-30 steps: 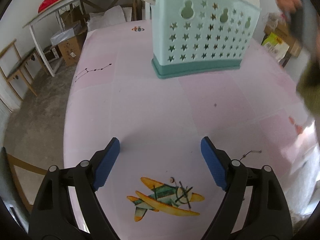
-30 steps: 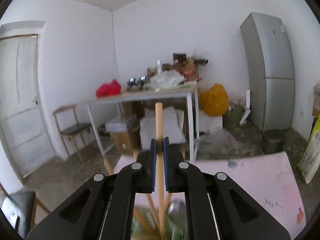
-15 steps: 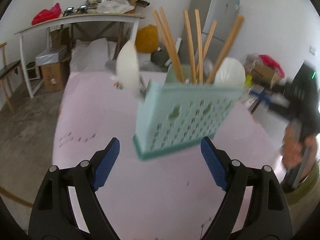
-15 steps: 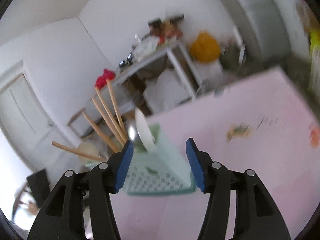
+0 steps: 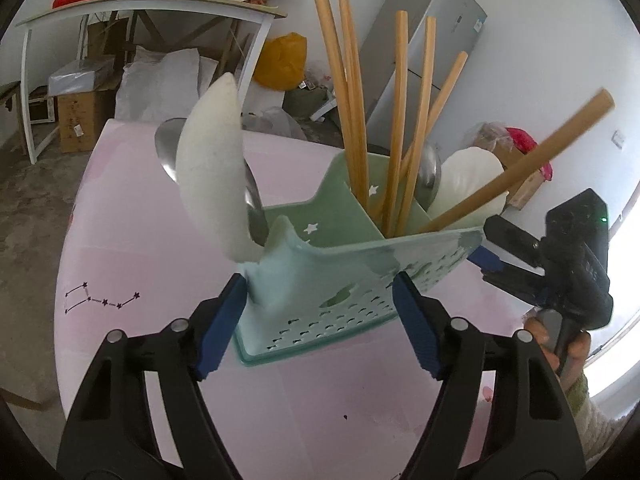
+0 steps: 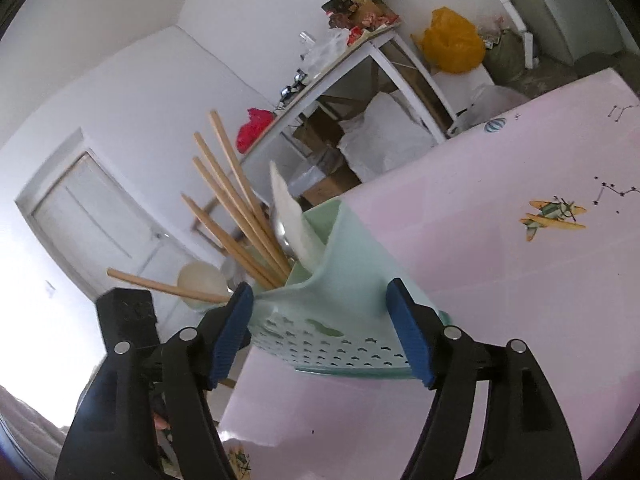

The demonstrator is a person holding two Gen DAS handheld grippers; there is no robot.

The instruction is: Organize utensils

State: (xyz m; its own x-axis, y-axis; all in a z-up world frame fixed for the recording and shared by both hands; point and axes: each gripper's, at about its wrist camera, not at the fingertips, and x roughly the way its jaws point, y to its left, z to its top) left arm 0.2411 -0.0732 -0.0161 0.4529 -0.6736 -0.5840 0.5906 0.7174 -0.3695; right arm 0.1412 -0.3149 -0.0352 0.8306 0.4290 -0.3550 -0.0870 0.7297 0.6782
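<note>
Mint caddy (image 5: 352, 280) between left gripper (image 5: 320, 320) jaws (apart, closing).

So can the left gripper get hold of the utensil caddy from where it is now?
Probably yes. The left gripper stands open with the mint green utensil caddy between its jaws; nothing lies between them, though the jaws have just been closing.

Behind your pink table (image 5: 168, 360) you have a cluttered white side table (image 5: 148, 2), a grey fridge (image 5: 436, 40), a yellow bag (image 6: 452, 46) and 1 white door (image 6: 104, 224).
</note>
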